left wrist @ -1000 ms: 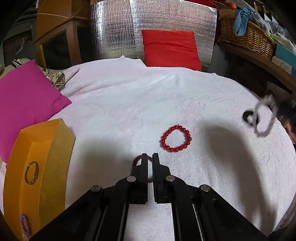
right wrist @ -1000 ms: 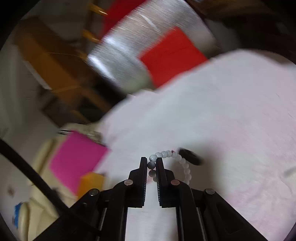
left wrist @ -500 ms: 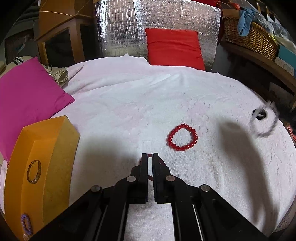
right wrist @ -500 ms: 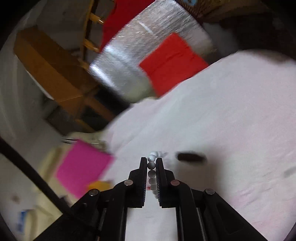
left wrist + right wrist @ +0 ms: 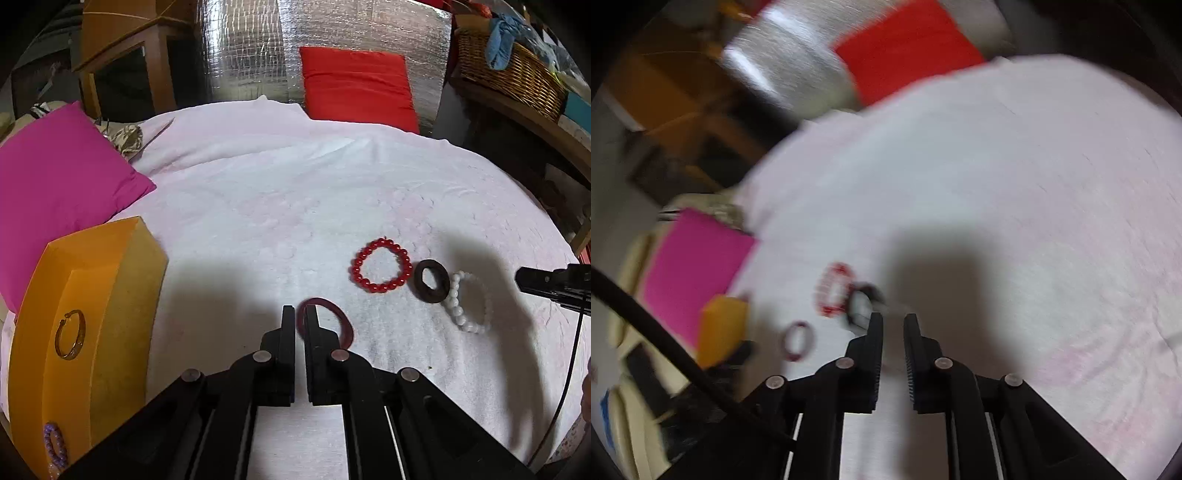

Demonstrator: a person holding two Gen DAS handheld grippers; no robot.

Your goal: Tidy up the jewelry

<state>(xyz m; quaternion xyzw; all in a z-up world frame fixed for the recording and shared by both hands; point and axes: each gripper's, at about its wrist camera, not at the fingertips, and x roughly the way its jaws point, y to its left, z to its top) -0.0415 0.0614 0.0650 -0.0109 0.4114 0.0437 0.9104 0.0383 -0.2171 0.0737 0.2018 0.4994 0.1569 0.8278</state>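
Observation:
My left gripper (image 5: 299,318) is shut on the rim of a dark red bangle (image 5: 341,321), low over the white cloth (image 5: 280,192). Ahead and to the right lie a red bead bracelet (image 5: 382,266), a dark ring (image 5: 430,281) and a white bead bracelet (image 5: 466,308), the ring resting on the white beads. In the blurred right wrist view my right gripper (image 5: 893,319) has its jaws opening with nothing between them. The white bead bracelet (image 5: 860,308) lies just beyond its left fingertip. One of its fingers (image 5: 535,282) shows at the right edge of the left wrist view.
An orange jewelry box (image 5: 110,314) stands at the left, with a gold bangle (image 5: 70,334) and a purple bead bracelet (image 5: 55,445) on it. A magenta cushion (image 5: 59,177) lies behind it and a red cushion (image 5: 356,85) at the back. A wicker basket (image 5: 509,70) sits on the right shelf.
The white bead bracelet and dark ring, which hung from my right gripper, now lie on the cloth beside the red bracelet. My right gripper has sunk and its jaws have parted.

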